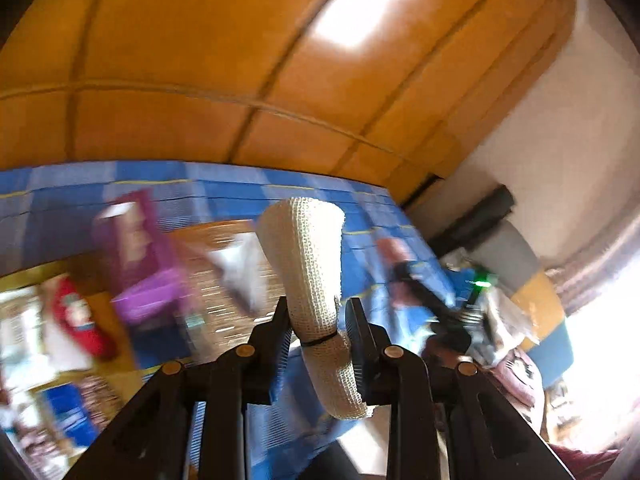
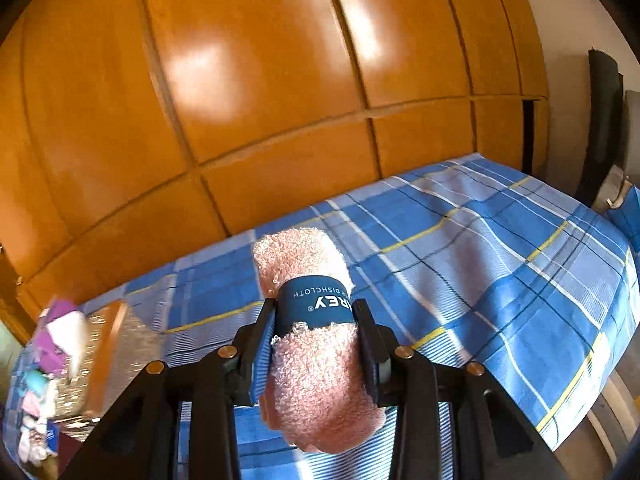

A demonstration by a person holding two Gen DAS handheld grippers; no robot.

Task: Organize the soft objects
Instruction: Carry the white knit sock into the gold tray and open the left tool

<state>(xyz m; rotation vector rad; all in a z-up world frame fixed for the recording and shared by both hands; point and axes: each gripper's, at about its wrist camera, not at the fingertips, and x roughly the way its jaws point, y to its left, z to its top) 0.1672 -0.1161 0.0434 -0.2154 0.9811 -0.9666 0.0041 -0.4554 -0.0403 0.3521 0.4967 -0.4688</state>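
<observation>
Currently the left gripper (image 1: 318,322) clamps a cream bandage roll (image 1: 312,272); the right gripper (image 2: 316,320) clamps a pink dishcloth (image 2: 316,344), above the bed (image 2: 500,248). Advised: steady carry toward the basket (image 2: 108,344) at 9 o'clock.

Bed (image 2: 500,248) before wardrobe (image 2: 260,100), basket (image 2: 108,344) on bed's left

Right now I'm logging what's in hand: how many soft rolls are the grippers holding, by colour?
Cream roll, in the left gripper: 1
Pink roll, in the right gripper: 1
Total: 2
</observation>
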